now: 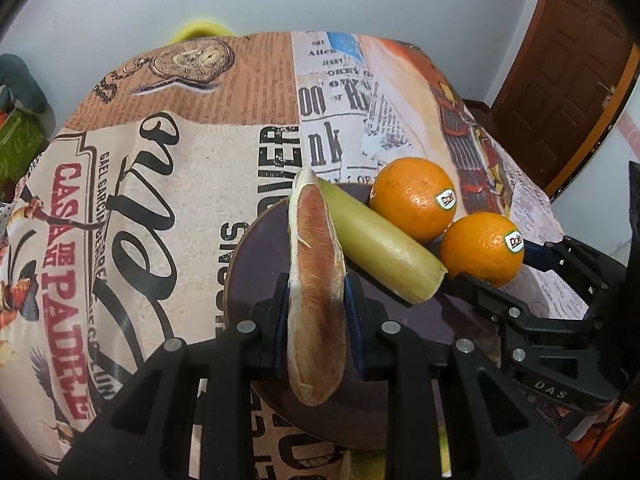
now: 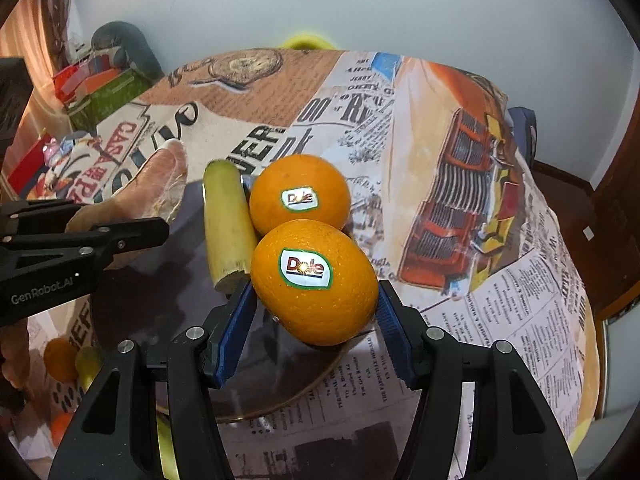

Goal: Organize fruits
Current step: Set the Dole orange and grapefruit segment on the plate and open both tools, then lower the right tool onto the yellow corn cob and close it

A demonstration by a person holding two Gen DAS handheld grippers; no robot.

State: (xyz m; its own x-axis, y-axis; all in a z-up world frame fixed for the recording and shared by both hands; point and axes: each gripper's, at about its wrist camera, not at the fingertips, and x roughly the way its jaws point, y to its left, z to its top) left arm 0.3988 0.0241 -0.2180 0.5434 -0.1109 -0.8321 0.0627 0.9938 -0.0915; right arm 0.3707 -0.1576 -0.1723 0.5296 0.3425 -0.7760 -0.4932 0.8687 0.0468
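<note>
Pink pomelo wedge [image 1: 316,280] clenched in left claw [image 1: 318,316], hung over plate [image 1: 256,248] left part, long axis pointing away toward table [image 1: 180,160] far edge. Right claw [image 2: 316,312] gripped orange [image 2: 314,282] at plate right rim, beside second orange [image 2: 300,194] and cane piece [image 2: 228,224] lying lengthwise between.

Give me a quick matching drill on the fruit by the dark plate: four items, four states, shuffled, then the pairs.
Items:
1. pomelo wedge
2. near orange
3. far orange
4. pale green stalk piece

States:
A. lies on the plate, its cut end toward the right gripper
B. clamped between the left gripper pads
C. between the right gripper's blue pads
D. rests at the plate's far edge, no gripper on it

Pairs: 1-B, 2-C, 3-D, 4-A
</note>
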